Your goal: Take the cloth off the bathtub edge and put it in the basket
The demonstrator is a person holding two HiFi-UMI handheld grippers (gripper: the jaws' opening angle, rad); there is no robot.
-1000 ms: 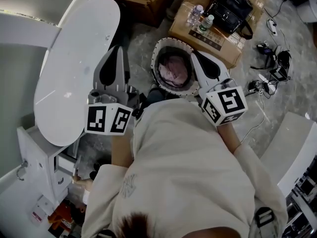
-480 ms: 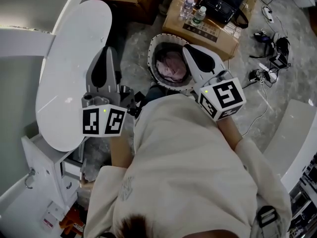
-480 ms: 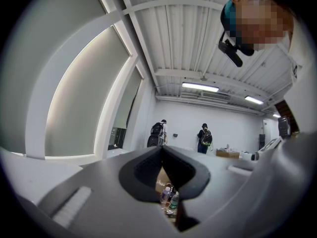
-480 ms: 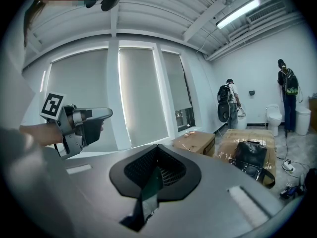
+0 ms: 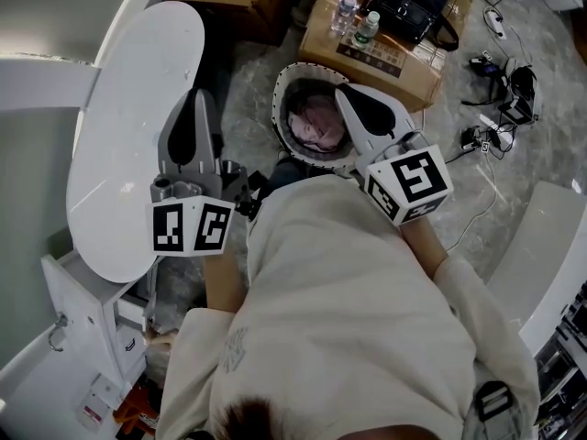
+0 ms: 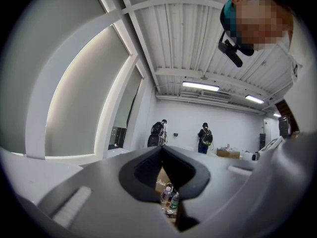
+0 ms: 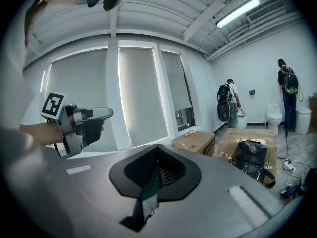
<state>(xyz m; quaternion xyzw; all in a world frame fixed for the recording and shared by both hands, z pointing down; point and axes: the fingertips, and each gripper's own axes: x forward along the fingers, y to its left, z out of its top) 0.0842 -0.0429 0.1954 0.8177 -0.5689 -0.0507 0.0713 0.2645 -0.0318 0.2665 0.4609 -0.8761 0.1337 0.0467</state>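
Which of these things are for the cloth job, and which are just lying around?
For the job:
- cloth, already inside the basket
- bathtub edge, bare
- left gripper and right gripper, fingers together, holding nothing

Just lying about:
- cardboard boxes
- black bag
- bottles
- cables

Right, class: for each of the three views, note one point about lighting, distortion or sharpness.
Head view: dim, washed-out colour, yet the cloth in the basket reads clearly. Left gripper view: strong fisheye with black corners, ceiling light glaring. Right gripper view: same bending, windows evenly bright, no motion blur.
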